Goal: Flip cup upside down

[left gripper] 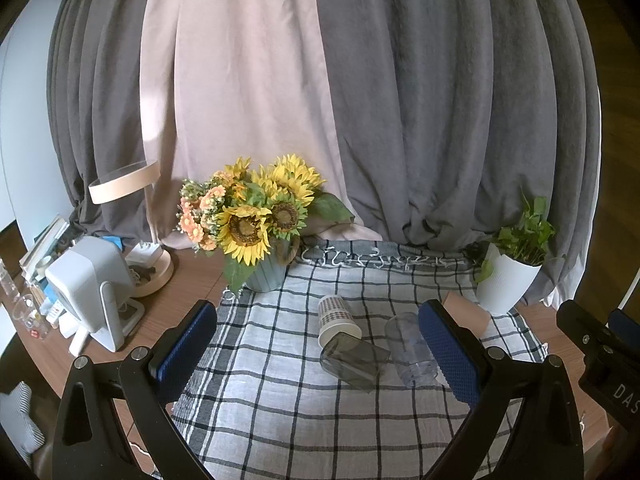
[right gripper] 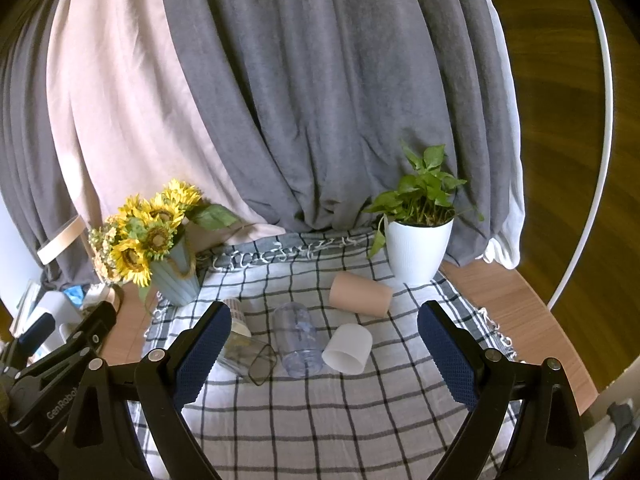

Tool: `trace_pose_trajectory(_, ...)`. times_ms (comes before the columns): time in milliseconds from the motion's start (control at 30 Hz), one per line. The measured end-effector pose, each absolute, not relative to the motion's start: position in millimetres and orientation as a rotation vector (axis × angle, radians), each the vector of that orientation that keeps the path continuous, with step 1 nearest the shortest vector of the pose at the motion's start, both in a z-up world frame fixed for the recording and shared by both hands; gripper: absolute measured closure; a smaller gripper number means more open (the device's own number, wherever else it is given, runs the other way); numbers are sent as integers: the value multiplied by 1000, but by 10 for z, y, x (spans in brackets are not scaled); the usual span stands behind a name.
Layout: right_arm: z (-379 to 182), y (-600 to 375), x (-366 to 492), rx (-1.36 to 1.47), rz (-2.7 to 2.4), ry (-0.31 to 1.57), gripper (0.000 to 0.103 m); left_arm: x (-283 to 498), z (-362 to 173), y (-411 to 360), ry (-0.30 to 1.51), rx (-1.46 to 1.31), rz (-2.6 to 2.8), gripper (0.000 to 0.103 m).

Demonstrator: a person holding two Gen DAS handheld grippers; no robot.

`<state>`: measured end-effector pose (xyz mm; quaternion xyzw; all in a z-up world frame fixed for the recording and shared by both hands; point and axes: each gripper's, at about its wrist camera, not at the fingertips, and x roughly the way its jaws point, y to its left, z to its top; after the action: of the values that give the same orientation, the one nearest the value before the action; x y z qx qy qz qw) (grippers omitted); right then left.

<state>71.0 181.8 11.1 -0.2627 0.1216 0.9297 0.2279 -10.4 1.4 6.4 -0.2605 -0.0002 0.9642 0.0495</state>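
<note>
Centre of frame: white plastic cup (right gripper: 347, 349) lying sideways on checked cloth (right gripper: 320, 420).
Handling: you likely find it light, slippery; pinch mid-wall.
Claws: left gripper (left gripper: 324, 354) and right gripper (right gripper: 324, 354) both spread, holding nothing.

— How are the two grippers being held?
— The left gripper (left gripper: 328, 344) is being held with jaws spread wide, nothing being gripped.
— And the other?
— The right gripper (right gripper: 324, 340) is likewise being held wide apart, filling the lower frame.
</note>
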Motion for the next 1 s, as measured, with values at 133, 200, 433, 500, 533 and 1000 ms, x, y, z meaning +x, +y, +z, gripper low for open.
trace_pose_trajectory(133,110,1820,712,-724,2561,336,8,-104,65,15,2,-789,2931,0)
trace_pose_trajectory(200,107,1816,710,-723,2560,334,8,-106,57,8,30,-772,2861,0)
trace_pose_trajectory(433,96,1816,704,-726,2560,336,8,-107,56,10,62,-750,2773,0)
trace_pose_trajectory(500,94,1816,698,-726,2559,336,8,-106,56,7,63,-752,2772,0)
trace_pose_trajectory(533,93,1814,696,-728,2559,336,8,-109,49,10,63,-755,2770,0)
trace_pose_trajectory(1000,-59,1786,406,-834,2574,328,8,-387,-127,-37,61,-882,2758,0)
